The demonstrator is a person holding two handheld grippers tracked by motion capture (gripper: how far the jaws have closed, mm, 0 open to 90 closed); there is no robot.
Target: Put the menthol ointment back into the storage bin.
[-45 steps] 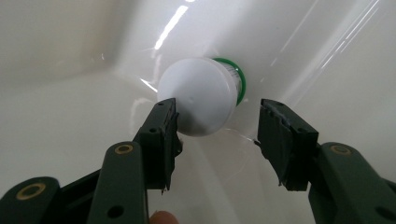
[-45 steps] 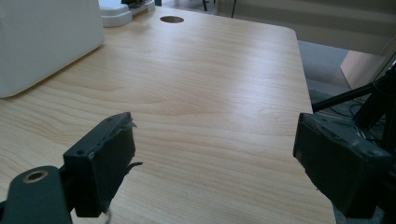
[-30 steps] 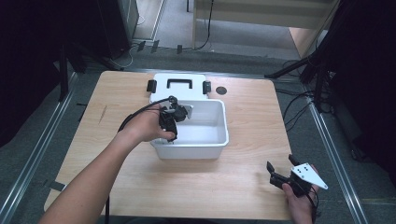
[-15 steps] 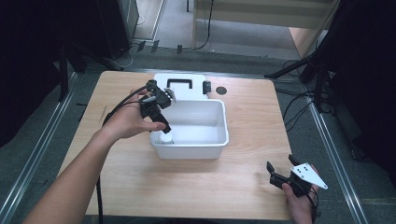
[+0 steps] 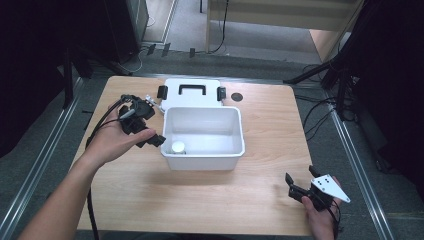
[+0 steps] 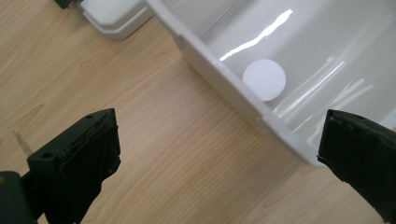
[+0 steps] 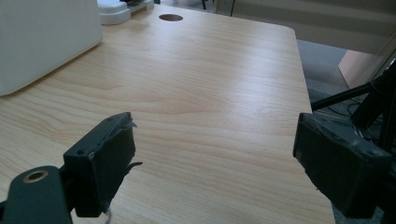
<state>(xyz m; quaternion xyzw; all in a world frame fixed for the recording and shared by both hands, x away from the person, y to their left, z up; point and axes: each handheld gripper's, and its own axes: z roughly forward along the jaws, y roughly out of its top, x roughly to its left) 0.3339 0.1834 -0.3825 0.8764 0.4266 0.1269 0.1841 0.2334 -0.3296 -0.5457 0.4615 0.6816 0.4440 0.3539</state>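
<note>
Holding its jaws wide apart with nothing between them, the left gripper hangs just outside the near left corner of the white box. In the left gripper view the box runs across the gap between the two jaws, with its rim passing closer to the far jaw. A small round white lid lies flat on the box floor, ahead of the jaws and a little toward the jaw at the right edge of that view. From the high view the same white lid sits in the box corner nearest the left gripper. The wooden surface shows bare under the gap between the jaws. Past the box, farther from the left jaws, a white cover with a black handle and two black clips lies flat on the surface. A small dark hole sits just beside that cover. The right gripper rests low near the corner of the surface, well apart from the box. Its jaws are also spread wide and hold nothing. In the right gripper view only bare surface lies between them, with the box wall far ahead beyond the jaw at the left of that view.
</note>
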